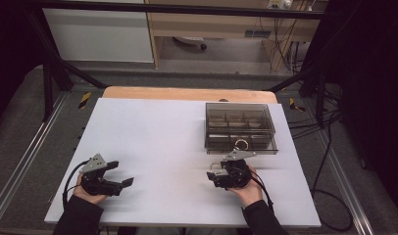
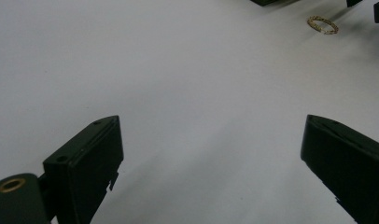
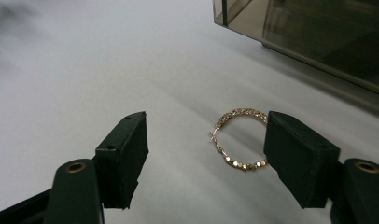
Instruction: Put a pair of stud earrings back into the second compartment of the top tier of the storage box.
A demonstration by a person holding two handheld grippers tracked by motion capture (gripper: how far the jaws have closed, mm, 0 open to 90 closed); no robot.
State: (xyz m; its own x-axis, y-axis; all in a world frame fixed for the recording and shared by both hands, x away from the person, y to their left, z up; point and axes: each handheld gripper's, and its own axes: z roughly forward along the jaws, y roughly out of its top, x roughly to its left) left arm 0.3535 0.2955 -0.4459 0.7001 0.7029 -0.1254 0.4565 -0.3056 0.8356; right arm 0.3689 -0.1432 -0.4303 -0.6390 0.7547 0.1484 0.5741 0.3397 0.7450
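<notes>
You are holding right gripper (image 3: pixel 204 144) jaws apart around gold hoop earring (image 3: pixel 239 138), unclamped; left gripper (image 2: pixel 211 154) gaping, empty.

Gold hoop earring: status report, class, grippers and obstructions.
Right gripper open, astride the gold hoop earring. Left gripper open, empty. Smoky compartment box stands beyond; nothing blocking.
</notes>
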